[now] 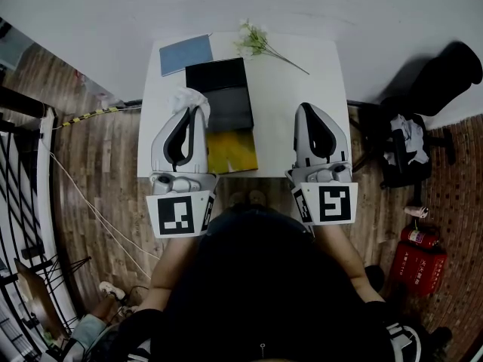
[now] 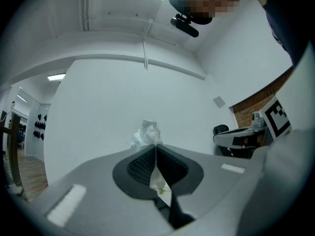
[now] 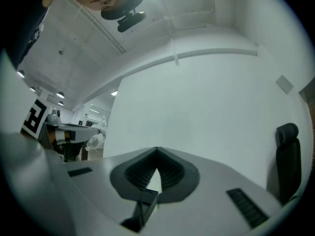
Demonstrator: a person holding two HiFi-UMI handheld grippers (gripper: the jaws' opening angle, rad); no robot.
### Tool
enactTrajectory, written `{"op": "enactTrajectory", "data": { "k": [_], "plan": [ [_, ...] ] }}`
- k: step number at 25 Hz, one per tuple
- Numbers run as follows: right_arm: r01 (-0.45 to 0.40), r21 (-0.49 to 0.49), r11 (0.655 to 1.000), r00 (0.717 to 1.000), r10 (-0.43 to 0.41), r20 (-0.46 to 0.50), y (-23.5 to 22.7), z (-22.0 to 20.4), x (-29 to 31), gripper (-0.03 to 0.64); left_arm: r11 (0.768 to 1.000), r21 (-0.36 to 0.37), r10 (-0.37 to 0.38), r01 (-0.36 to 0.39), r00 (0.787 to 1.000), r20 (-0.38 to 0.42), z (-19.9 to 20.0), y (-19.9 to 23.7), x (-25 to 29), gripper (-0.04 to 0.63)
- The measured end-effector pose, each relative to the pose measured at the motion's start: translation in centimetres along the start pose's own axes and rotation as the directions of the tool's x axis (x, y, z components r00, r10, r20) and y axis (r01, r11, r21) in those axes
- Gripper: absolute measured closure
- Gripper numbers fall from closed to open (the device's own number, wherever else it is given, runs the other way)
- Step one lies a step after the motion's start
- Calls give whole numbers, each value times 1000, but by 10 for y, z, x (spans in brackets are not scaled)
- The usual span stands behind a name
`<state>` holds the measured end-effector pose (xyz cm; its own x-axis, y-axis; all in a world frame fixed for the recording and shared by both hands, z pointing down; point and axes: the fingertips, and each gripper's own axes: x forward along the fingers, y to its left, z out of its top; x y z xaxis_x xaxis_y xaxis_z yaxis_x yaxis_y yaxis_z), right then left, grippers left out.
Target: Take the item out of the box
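Note:
On the white table (image 1: 302, 81) lies the box: a black panel (image 1: 216, 75), a dark grey part (image 1: 229, 109) and a yellow piece (image 1: 232, 151) in a row. My left gripper (image 1: 198, 110) hangs at the box's left edge, shut on a crumpled clear plastic wrap (image 1: 185, 99). In the left gripper view the wrap (image 2: 146, 133) sticks out past the pinched tips (image 2: 156, 146). My right gripper (image 1: 308, 108) hovers over the table's right side, shut with nothing in it; its tips (image 3: 157, 150) meet in its own view.
A blue pad (image 1: 186, 53) lies at the table's far left corner and a flower sprig (image 1: 260, 44) at the far middle. A black chair (image 1: 423, 127) and red fire extinguishers (image 1: 419, 259) stand on the wooden floor to the right.

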<state>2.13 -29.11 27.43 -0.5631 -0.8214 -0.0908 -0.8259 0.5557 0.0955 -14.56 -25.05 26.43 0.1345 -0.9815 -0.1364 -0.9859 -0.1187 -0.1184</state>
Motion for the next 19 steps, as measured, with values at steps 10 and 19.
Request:
{"op": "enactTrajectory", "data": {
  "k": [10,19],
  "plan": [
    [-17,-4,1000,1000,17,-2,0,-2,-5,606,1000,2,10,-10,1000,-10,-2,-6,-5,577],
    [-35,-4,999,999,35,-1,-5,-1,-13,606,1000,8,18,-17,1000,-19,1,-18,-9,577]
  ]
}}
